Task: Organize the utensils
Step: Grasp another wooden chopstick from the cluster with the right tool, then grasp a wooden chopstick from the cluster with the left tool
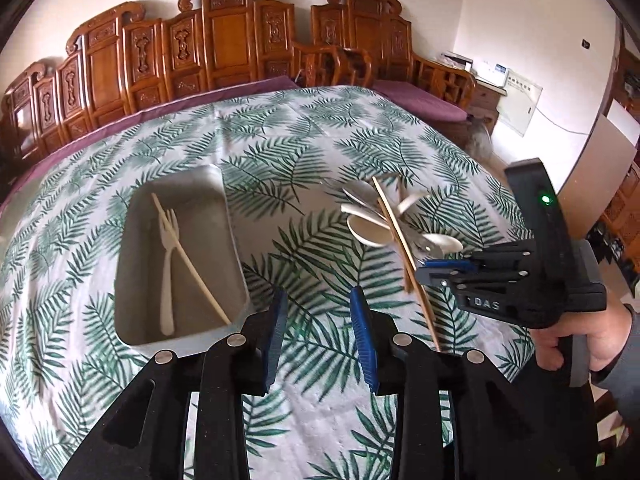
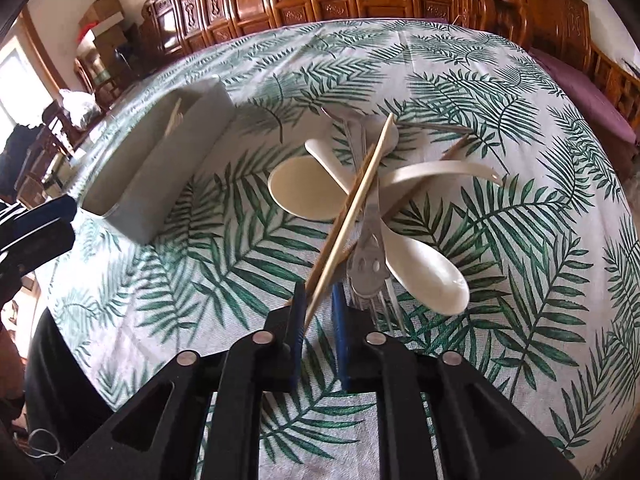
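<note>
A grey rectangular tray (image 1: 132, 272) on the leaf-print tablecloth holds a white plastic fork (image 1: 167, 264) and one chopstick (image 1: 188, 264). It also shows in the right wrist view (image 2: 160, 184). A pile of utensils lies to its right: white spoons (image 2: 296, 188), a metal fork (image 2: 370, 264) and chopsticks. My right gripper (image 2: 319, 304) has its jaws narrowly apart around the near end of a pale chopstick (image 2: 360, 196); it also shows in the left wrist view (image 1: 430, 274). My left gripper (image 1: 320, 320) is open and empty, just right of the tray's near corner.
The table (image 1: 320, 140) is round with a leaf-print cloth. Carved wooden chairs (image 1: 224, 40) with purple cushions stand along its far edge. A side cabinet with papers (image 1: 484, 80) is at the back right. Boxes and clutter (image 2: 96, 32) stand at the left.
</note>
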A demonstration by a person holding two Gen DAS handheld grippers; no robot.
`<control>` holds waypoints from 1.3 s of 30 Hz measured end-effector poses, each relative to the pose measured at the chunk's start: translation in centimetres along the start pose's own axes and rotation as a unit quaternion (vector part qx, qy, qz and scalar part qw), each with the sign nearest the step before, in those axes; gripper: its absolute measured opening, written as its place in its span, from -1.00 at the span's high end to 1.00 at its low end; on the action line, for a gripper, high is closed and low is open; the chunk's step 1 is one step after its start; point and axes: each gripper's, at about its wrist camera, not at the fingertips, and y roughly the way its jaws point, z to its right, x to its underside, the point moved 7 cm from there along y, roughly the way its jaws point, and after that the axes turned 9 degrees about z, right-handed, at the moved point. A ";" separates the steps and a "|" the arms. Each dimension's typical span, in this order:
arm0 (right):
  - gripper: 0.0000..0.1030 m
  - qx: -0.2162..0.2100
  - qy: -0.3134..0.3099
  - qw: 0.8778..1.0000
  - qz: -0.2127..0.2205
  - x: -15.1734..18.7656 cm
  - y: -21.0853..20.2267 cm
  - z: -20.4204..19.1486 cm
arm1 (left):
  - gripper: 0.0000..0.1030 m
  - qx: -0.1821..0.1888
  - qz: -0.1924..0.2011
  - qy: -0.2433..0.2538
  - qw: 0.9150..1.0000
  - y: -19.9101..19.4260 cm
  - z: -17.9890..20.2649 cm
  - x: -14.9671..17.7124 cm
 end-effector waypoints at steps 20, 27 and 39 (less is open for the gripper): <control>0.82 0.009 0.032 0.999 -0.017 -0.1 0.9 0.4 | 0.41 0.004 -0.020 -0.004 1.000 1.0 1.3 1.6; 0.89 -0.002 0.040 0.999 0.018 -1.9 -2.5 1.2 | 0.41 0.012 -0.021 -0.001 1.000 1.7 2.6 1.5; 0.89 0.018 0.032 0.998 0.054 -3.8 -6.1 4.1 | 0.41 0.035 -0.045 -0.006 0.998 4.9 5.2 1.4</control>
